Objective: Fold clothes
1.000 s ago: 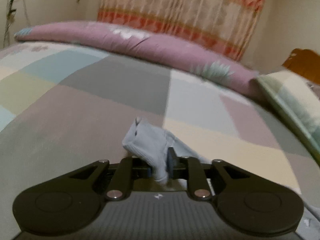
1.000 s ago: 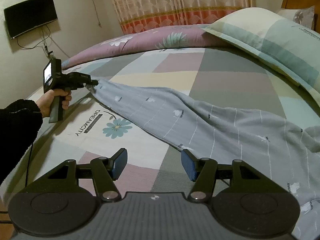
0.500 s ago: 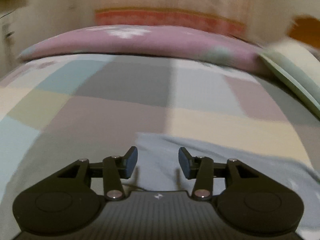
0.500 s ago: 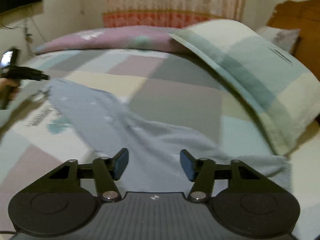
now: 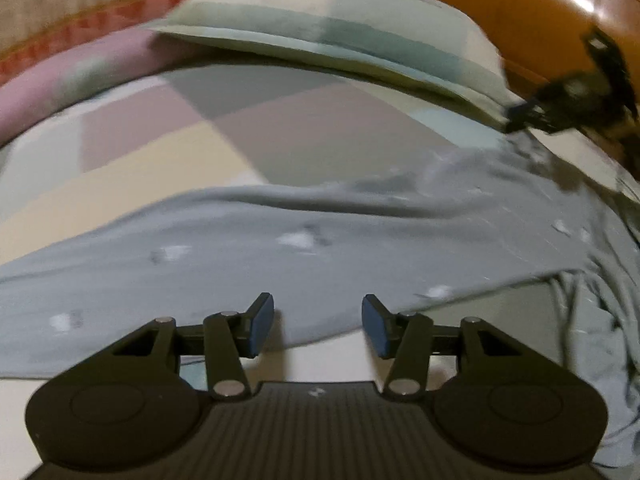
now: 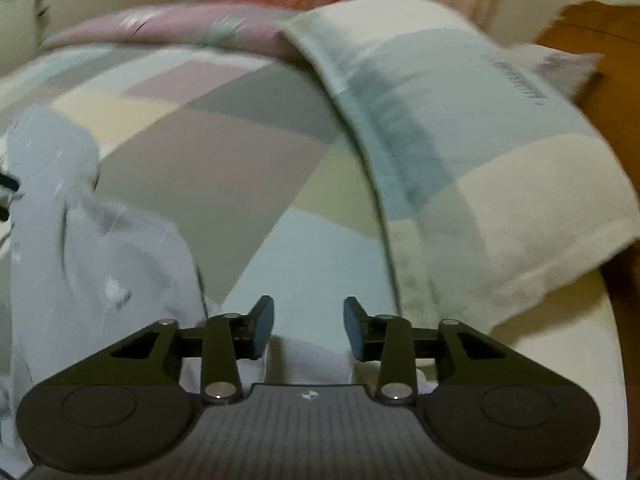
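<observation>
Fold barely begun, judging by lay of cloth. Both views motion-blurred.

Left wrist view, L to R: gray garment (image 5: 320, 248) w/ small white print spread in a long band across patchwork bedspread (image 5: 168, 152), not folded over itself anywhere visible; far edge rippled, near edge running just ahead of the claw. Left gripper (image 5: 318, 326) over that near edge, jaws apart and opening, nothing pinched between the blue pads (image 5: 262, 326), cloth only under/ahead of them. Checked pillow (image 5: 340, 36) behind. Far right: cloth bunched and wrinkled toward bed edge, other claw visible there as a dark blur just beside pillow corner; wooden headboard (image 5: 520, 12) beyond.

Right wrist view, L to R: same garment (image 6: 100, 248) heaped and crumpled at left, unsmoothed, a pale corner of it reaching under the claw. Right gripper (image 6: 309, 328) jaws apart but closing, the corner lying below/between pads (image 6: 354, 332); pads not seen pressing on it yet, so no grip. Pillow (image 6: 480, 160) at right, well clear of cloth.

Done: garment roughly laid out lengthwise. Left: flatten bunched right end, grab corners, make every fold. Est. early stage.
</observation>
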{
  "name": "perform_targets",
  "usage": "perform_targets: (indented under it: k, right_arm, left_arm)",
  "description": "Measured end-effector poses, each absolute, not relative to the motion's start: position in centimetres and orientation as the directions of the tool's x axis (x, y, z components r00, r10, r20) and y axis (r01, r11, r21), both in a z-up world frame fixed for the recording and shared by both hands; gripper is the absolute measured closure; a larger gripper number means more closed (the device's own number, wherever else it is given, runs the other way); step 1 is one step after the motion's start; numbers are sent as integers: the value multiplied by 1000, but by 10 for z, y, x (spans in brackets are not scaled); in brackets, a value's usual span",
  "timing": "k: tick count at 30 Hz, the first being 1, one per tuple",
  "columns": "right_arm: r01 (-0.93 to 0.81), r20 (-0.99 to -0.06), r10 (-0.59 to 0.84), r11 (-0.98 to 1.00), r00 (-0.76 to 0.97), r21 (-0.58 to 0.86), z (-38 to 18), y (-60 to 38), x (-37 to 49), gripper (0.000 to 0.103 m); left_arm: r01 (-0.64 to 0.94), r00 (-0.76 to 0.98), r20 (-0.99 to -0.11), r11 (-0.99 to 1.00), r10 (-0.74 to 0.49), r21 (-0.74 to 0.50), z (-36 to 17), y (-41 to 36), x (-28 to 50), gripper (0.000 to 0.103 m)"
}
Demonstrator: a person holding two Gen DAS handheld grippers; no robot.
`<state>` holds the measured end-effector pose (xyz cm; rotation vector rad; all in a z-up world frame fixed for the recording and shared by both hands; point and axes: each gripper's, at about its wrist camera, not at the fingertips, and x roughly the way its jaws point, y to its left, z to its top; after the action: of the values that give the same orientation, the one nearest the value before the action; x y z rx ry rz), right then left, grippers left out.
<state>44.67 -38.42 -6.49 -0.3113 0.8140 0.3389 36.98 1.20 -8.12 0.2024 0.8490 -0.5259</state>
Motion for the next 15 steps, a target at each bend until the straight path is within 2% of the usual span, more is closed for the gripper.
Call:
perform_targets:
  k: [5,8,15]
  right_arm:
    - [-498,-782,214,856,585,-139,-79,-378,455,58]
    - [-530,-804,227,839,550,-126,-89,-377,457,58]
    - [-553,-799,222,818,560,-160,-96,-376,432,55]
  left_arm:
    - [549,532,-766,836,-362,-14,-87,-15,370,51]
    - [540,521,-768,841,-373,-43,-91,-19,380,50]
    - [525,517,-763,848,-387,-74,-96,-15,386,48]
